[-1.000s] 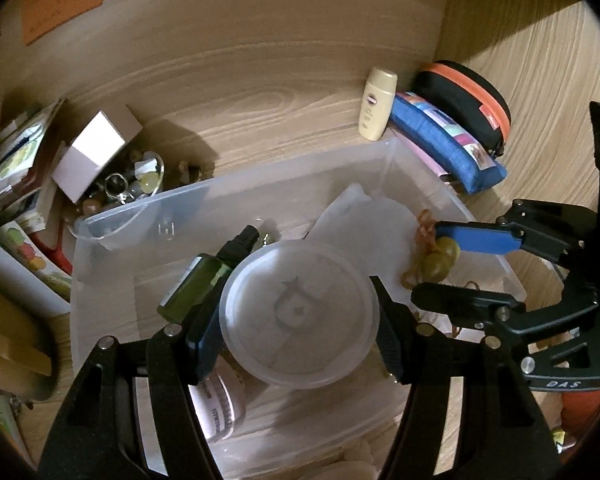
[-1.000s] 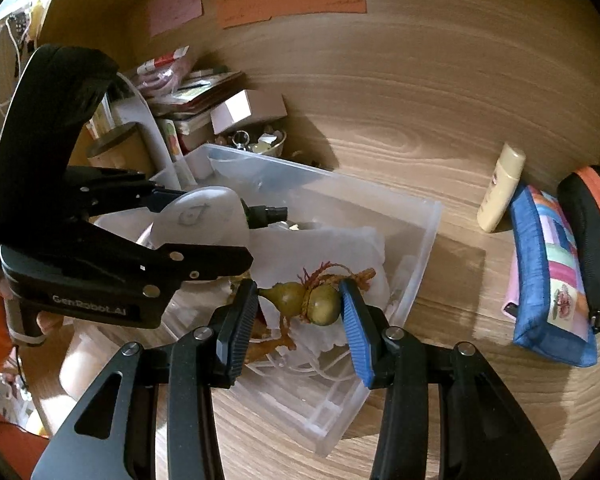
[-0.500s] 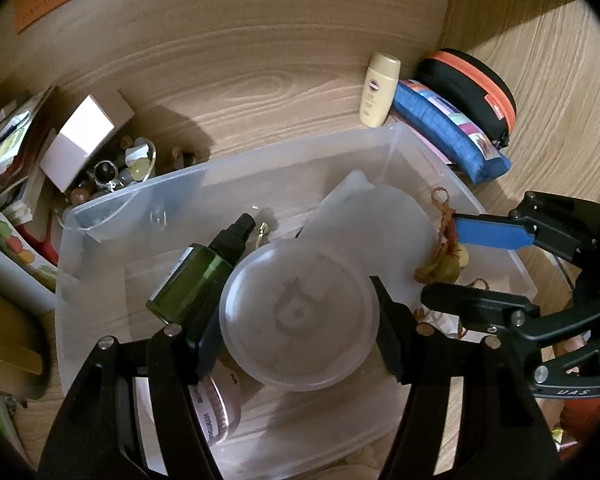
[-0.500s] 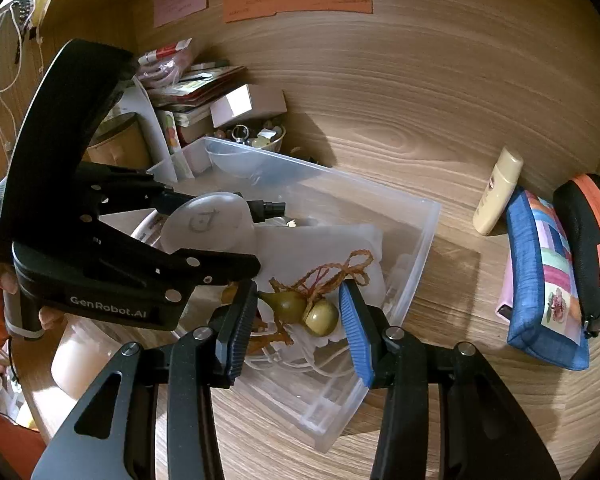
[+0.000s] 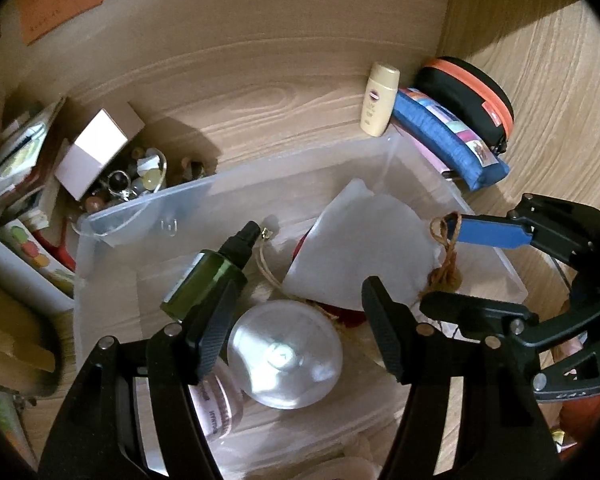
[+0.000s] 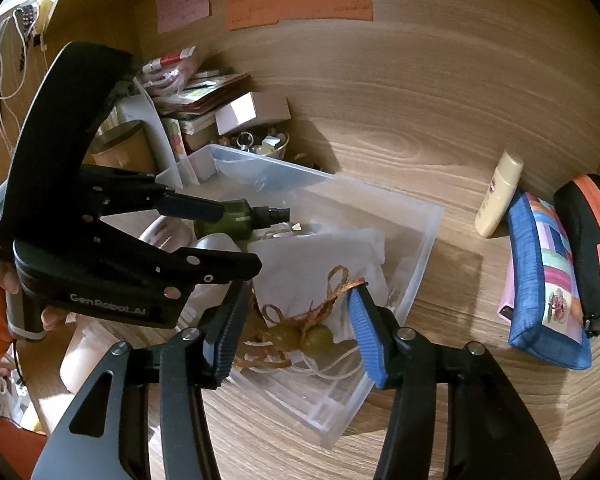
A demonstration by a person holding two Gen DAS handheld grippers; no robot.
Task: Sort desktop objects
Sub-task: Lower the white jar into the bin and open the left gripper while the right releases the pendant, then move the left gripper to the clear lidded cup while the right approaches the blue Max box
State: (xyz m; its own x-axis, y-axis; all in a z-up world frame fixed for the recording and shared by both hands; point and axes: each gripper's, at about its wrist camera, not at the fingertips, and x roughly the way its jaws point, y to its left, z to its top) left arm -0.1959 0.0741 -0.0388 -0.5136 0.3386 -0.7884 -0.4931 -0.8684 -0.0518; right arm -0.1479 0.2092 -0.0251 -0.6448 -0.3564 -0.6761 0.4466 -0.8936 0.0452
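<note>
A clear plastic bin (image 5: 148, 208) (image 6: 416, 280) sits on the wooden desk. In it lie a round translucent lid (image 5: 285, 354), a green spray bottle (image 5: 208, 280) (image 6: 236, 220), a white cloth pouch (image 5: 360, 248) (image 6: 316, 264) and a gourd charm on brown cord (image 6: 300, 336) (image 5: 446, 264). My left gripper (image 5: 296, 332) is open above the lid, which lies loose between its fingers. My right gripper (image 6: 294, 328) is open over the bin's near corner, and the charm lies below between its fingers.
A cream lotion bottle (image 5: 378, 100) (image 6: 498, 196), a blue pencil case (image 5: 444, 136) (image 6: 544, 280) and a black-and-orange pouch (image 5: 468, 92) (image 6: 588, 248) lie right of the bin. A small box (image 5: 96, 148), a dish of trinkets (image 5: 140, 180) and stacked books (image 6: 196, 96) crowd the left.
My left gripper opened and let go of the round lid, which now rests low in the bin. My right gripper released the gourd charm, which dropped onto the pouch in the bin.
</note>
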